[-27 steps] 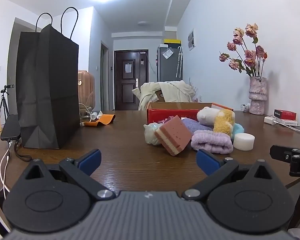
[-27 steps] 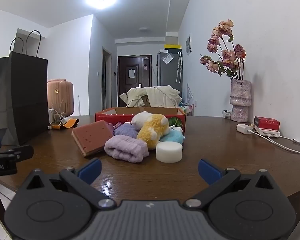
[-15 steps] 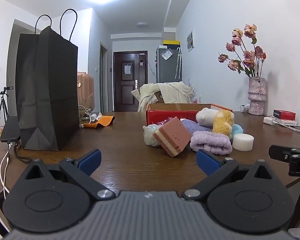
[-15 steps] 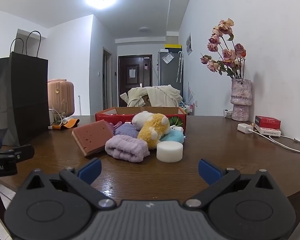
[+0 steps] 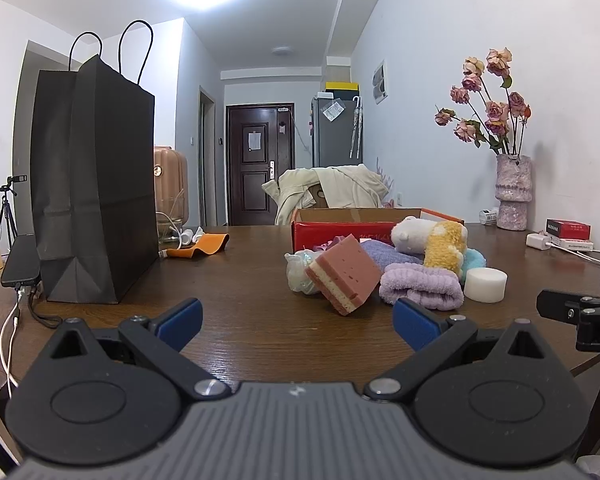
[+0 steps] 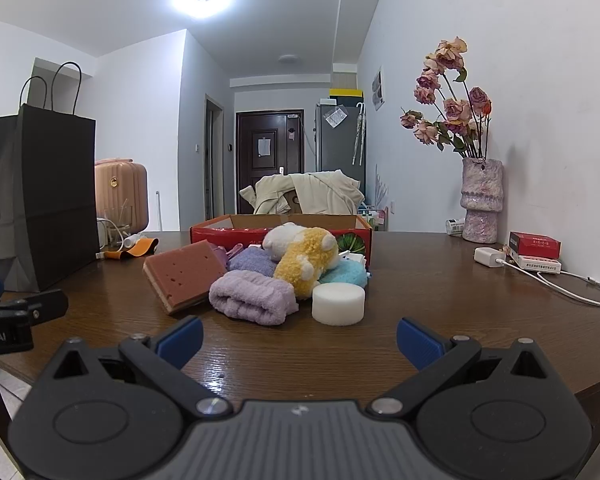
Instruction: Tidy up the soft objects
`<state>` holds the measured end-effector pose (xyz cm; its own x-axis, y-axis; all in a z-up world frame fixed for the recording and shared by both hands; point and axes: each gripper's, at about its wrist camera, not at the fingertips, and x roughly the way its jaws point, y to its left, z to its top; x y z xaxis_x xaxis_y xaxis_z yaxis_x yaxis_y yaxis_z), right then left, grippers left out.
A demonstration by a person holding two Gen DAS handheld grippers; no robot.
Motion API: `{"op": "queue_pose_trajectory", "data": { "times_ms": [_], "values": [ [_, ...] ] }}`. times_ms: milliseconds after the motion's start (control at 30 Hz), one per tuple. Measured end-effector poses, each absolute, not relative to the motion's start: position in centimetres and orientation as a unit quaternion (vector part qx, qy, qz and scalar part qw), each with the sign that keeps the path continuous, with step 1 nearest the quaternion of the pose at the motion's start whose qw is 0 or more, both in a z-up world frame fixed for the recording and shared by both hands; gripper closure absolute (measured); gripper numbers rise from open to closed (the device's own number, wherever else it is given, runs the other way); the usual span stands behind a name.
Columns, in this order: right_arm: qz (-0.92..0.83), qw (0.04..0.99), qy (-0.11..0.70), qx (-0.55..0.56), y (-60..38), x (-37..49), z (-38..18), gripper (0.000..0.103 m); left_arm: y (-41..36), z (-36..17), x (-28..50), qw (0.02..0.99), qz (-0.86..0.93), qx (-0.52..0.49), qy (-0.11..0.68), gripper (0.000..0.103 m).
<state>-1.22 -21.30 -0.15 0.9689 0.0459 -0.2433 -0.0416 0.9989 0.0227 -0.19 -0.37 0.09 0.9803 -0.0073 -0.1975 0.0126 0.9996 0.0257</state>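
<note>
Honestly almost nothing has moved since the earlier frames: both wrist views look the same as a second ago, maybe a tiny drift, and the pile hasn't been touched.

So the setup: the soft stuff sits heaped on the desk (image 6: 420,320) right in front of the red cardboard box (image 6: 280,230). Both sets of fingers are spread wide and holding nothing. The right gripper (image 6: 299,338) points pretty much straight at the pile, and the left gripper (image 5: 296,320) has the pile ahead but off to its right.

What the next grab turns on, I think, is who's closer to what. From the right view, the lavender rolled towel (image 6: 254,300) and the white foam puck (image 6: 339,304) are the front row, nearest the fingers, with the yellow-and-white plush (image 6: 306,256) leaning on the stack behind them. The towel's long axis runs across the view, roughly left to right, so the fingers as they sit would straddle its length rather than its width; a wrist turn probably helps.

The pink sponge block (image 5: 346,274) is propped up on a tilt at the left end of the pile, so it's the natural pick for the left hand. The box is behind everything, so whatever gets lifted has to go up and over.
</note>
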Motion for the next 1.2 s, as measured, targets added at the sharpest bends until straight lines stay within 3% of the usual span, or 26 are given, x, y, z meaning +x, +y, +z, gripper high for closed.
{"op": "queue_pose_trajectory", "data": {
  "times_ms": [1200],
  "values": [
    [0.017,0.992,0.128,0.013,-21.52,-1.1,-0.3,0.0,-0.59,0.15,-0.26,0.995,-0.005,0.015,0.098,0.0]
  ]
}}
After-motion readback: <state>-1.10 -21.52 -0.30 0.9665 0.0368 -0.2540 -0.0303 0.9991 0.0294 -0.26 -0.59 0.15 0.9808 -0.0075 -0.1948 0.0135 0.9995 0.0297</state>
